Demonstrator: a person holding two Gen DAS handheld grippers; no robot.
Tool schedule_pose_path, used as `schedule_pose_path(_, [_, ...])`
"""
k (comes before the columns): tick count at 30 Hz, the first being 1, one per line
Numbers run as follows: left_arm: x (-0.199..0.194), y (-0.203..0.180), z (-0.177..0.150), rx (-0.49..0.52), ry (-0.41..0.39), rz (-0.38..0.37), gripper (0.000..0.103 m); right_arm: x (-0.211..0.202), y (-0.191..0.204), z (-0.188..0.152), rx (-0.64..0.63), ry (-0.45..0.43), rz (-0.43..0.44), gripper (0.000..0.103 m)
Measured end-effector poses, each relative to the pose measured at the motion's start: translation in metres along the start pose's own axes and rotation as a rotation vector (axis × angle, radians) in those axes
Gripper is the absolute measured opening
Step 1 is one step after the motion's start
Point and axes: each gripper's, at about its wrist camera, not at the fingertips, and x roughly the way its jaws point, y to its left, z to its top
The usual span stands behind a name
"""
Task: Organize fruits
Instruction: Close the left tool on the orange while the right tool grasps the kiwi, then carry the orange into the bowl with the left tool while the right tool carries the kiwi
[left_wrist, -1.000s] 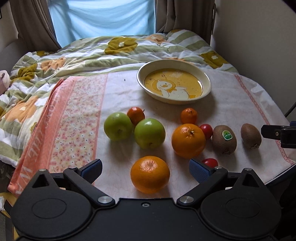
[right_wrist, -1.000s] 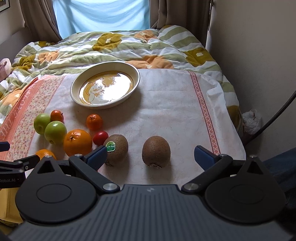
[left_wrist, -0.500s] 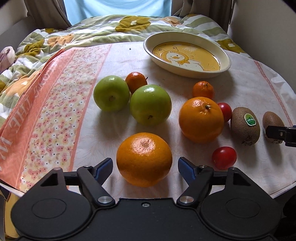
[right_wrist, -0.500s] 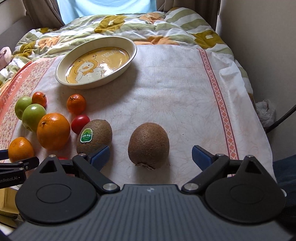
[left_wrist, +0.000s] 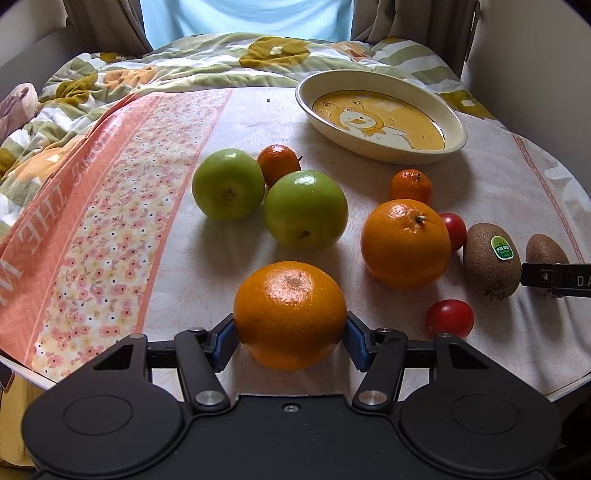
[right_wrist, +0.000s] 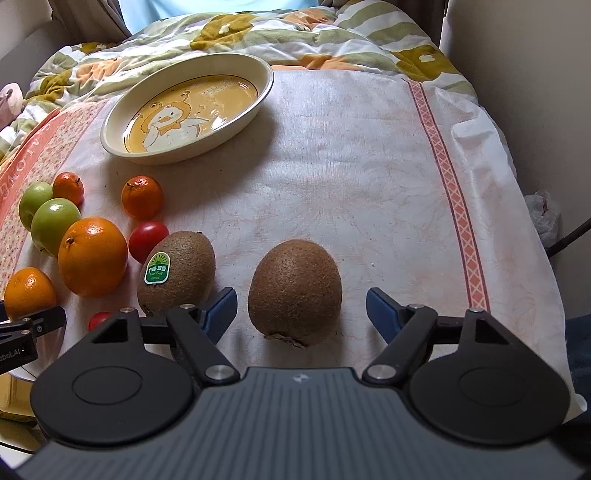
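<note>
On a cloth-covered table (left_wrist: 498, 177) beside a quilted bed (left_wrist: 221, 62), the left claw (left_wrist: 290, 338) is closing on an orange (left_wrist: 290, 314).

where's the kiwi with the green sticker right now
In the right wrist view the stickered kiwi lies left of centre on the tablecloth, between a cherry tomato and the plain kiwi.

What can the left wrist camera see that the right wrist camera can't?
Only the left wrist view shows the left hand-held gripper closing, its pads against the near orange, and all of the front tomato.

Only the right wrist view shows the right hand-held gripper closing around the plain kiwi without touching it, plus a plastic bag beside the bed.

Both show the duck plate, two green apples, the stickered kiwi and the quilt.
</note>
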Motion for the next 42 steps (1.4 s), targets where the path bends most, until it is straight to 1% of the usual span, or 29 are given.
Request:
schedule_pose_path(3, [-0.001, 0.000, 0.000, 0.000, -0.007, 0.001, 0.063, 0.004, -0.002, 0.001, 0.011, 0.016, 0.006, 0.080])
schedule_pose_path(7, [-0.004, -0.001, 0.000, 0.000, -0.020, -0.002, 0.063, 0.004, -0.001, 0.002, 0.004, 0.016, 0.009, 0.074])
schedule_pose_path(9, [-0.004, -0.001, 0.000, -0.001, -0.022, -0.001, 0.063, 0.004, 0.000, 0.002, -0.001, 0.012, 0.018, 0.067])
schedule_pose_path(13, [-0.005, -0.001, 0.001, -0.014, -0.037, -0.005, 0.063, 0.004, 0.002, 0.002, -0.021, 0.011, 0.012, 0.067])
schedule_pose_path(20, [-0.014, -0.002, 0.002, -0.020, -0.084, -0.002, 0.063, 0.001, 0.001, 0.001, -0.016, 0.006, 0.020, 0.066])
schedule_pose_path(26, [-0.035, -0.003, 0.011, -0.018, -0.125, 0.002, 0.063, -0.016, -0.003, 0.008, -0.007, -0.027, 0.031, 0.066])
schedule_pose_path(35, [-0.086, -0.012, 0.041, -0.016, -0.215, 0.013, 0.063, -0.061, -0.015, 0.038, -0.003, -0.115, 0.071, 0.066])
schedule_pose_path(39, [-0.105, -0.016, 0.061, -0.009, -0.273, 0.009, 0.063, -0.079, -0.017, 0.057, -0.010, -0.165, 0.093, 0.066])
schedule_pose_path(42, [-0.111, -0.019, 0.080, 0.005, -0.313, 0.008, 0.063, -0.089, -0.015, 0.073, -0.021, -0.206, 0.106, 0.066])
